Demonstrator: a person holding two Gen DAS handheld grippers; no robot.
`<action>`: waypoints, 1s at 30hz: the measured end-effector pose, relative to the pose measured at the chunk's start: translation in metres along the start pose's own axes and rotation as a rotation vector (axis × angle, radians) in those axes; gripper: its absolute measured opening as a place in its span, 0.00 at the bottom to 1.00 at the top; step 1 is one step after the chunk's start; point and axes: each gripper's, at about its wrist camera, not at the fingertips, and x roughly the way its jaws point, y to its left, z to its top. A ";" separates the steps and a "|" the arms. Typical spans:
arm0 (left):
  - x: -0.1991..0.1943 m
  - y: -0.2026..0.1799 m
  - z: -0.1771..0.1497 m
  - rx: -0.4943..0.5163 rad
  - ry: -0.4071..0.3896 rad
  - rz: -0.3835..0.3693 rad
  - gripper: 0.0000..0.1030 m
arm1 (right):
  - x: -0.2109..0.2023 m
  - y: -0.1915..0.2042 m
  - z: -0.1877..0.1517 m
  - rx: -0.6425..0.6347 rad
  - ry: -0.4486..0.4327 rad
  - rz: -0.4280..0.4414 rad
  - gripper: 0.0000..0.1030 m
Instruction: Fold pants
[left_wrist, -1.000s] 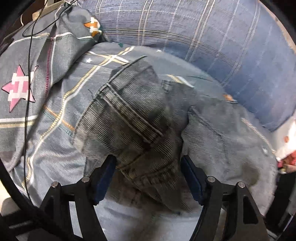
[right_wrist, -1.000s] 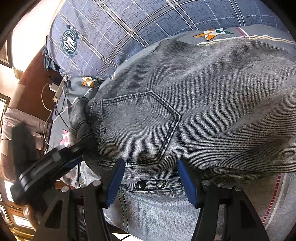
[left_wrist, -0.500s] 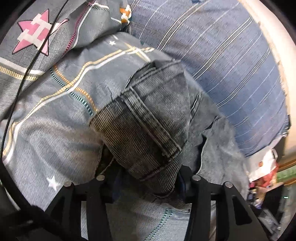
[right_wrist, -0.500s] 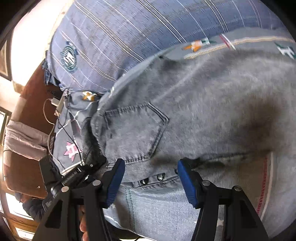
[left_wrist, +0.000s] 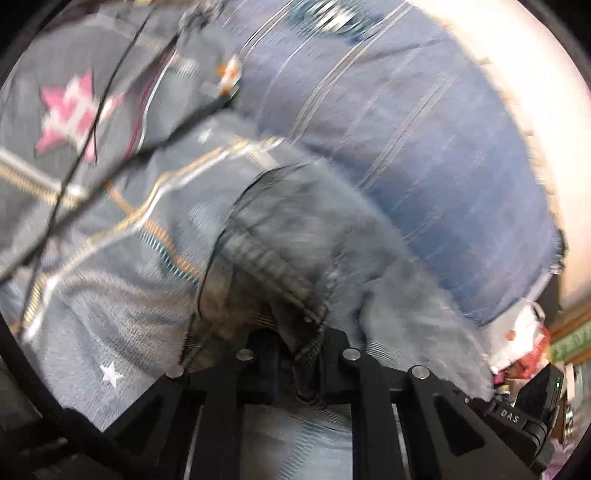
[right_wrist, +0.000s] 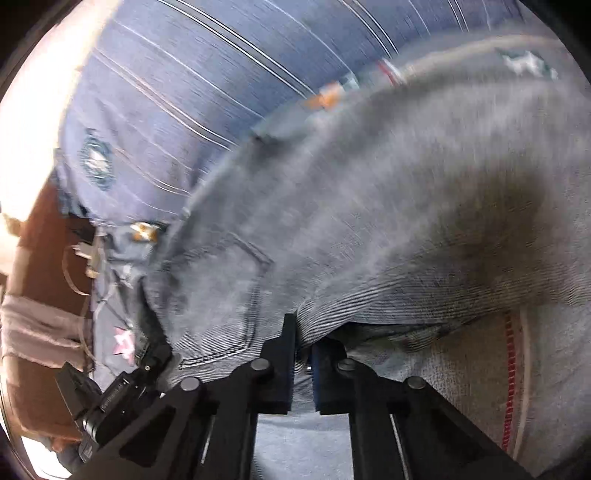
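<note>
Grey denim pants (left_wrist: 314, 251) lie bunched on a bed; the whole view is blurred. My left gripper (left_wrist: 304, 369) has its jaws closing, and a fold of the waistband is pinched between the pads. In the right wrist view the pants (right_wrist: 369, 221) spread wide, with a back pocket (right_wrist: 221, 295) at the left. My right gripper (right_wrist: 303, 350) is shut on the pants' near edge, which rises off the bedspread. The left gripper's black body (right_wrist: 122, 391) shows at the lower left, holding the far corner of the waist.
A grey bedspread (left_wrist: 92, 258) with stripes and a pink star (left_wrist: 70, 114) lies underneath. A blue plaid pillow (left_wrist: 406, 147) rises behind. A black cable (left_wrist: 74, 166) crosses the left. Brown wooden furniture (right_wrist: 40, 258) stands beside the bed, and clutter (left_wrist: 524, 339) at the right.
Both grippers went from open around the denim to pinched on it. The fabric has gathered and lifted at each grip, and both views have swung.
</note>
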 end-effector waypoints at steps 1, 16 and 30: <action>-0.013 -0.008 0.000 0.030 -0.029 -0.006 0.14 | -0.016 0.008 0.000 -0.038 -0.040 0.006 0.06; 0.008 0.037 -0.019 0.015 0.070 0.204 0.62 | -0.007 -0.004 -0.023 -0.062 0.032 -0.046 0.10; -0.042 -0.015 -0.050 0.317 -0.082 0.208 0.71 | -0.107 -0.026 -0.030 -0.116 -0.161 0.095 0.30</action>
